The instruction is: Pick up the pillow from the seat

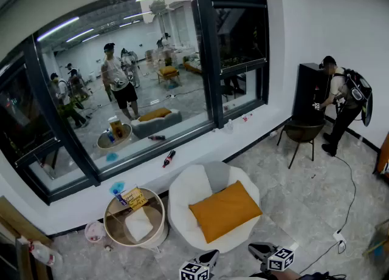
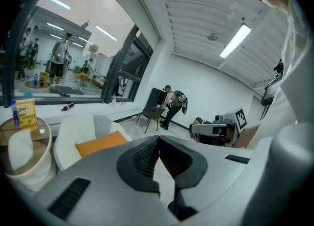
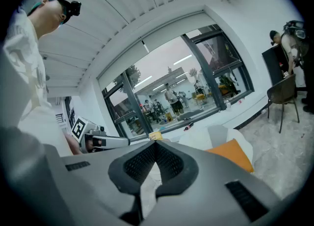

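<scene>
Only the head view shows the whole orange pillow (image 1: 225,210), plump and rectangular, lying askew on the round white seat (image 1: 188,191), while the gripper views show the left claw (image 2: 158,144) and right claw (image 3: 156,146) each pressed together, empty.

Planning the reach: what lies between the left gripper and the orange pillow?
Head view: only the front rim of the white seat separates the left gripper from the pillow.
</scene>
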Demonstrator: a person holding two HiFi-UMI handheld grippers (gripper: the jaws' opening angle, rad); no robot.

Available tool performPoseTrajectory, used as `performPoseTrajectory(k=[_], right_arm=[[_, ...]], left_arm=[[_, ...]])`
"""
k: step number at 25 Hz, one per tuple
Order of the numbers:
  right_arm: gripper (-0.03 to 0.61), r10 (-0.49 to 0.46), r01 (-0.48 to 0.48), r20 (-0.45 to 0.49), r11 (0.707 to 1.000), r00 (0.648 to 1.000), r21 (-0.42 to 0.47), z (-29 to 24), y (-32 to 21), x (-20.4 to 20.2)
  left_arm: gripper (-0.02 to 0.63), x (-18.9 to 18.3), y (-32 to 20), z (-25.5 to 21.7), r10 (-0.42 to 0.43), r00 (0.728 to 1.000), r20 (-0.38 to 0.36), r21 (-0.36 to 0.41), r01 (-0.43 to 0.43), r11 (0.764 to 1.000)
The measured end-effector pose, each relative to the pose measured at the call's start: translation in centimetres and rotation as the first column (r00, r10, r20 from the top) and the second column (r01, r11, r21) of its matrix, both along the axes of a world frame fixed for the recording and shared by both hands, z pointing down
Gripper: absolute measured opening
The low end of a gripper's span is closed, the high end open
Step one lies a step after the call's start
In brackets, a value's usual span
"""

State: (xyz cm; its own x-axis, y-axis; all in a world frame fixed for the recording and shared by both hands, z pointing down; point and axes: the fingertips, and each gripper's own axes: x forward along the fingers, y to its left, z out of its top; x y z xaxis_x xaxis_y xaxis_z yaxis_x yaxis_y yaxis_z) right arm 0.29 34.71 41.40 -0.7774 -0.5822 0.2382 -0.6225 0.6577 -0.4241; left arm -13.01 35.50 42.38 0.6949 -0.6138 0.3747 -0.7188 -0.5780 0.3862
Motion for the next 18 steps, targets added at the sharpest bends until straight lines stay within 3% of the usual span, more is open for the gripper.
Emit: performPoseTrajectory(k=[8,13,18], right_arm=[[0.014,0.053,-0.052,-0.033,0.998,0.998,0.021,-0.4,0.0,2.3],[0.014,0.118,-0.119,0.042,0.993,0.992,0.014,-1.1,0.1,4.1],[0.014,0.102,-0.101,-0.025,0.995,0.994,0.015,-0.4,0.5,4.1]], left_arm=[[0.012,2.6,-0.4,-0.1,0.059,0.998,-0.009,0.008,-0.059,0.998],[0.012,3.2,0.1,0.5,0.071,0.997,-0.017,-0.007,-0.071,0.997],[0.012,3.1,0.2,1.2,0.061,0.998,-0.017,-0.036,-0.061,0.997]])
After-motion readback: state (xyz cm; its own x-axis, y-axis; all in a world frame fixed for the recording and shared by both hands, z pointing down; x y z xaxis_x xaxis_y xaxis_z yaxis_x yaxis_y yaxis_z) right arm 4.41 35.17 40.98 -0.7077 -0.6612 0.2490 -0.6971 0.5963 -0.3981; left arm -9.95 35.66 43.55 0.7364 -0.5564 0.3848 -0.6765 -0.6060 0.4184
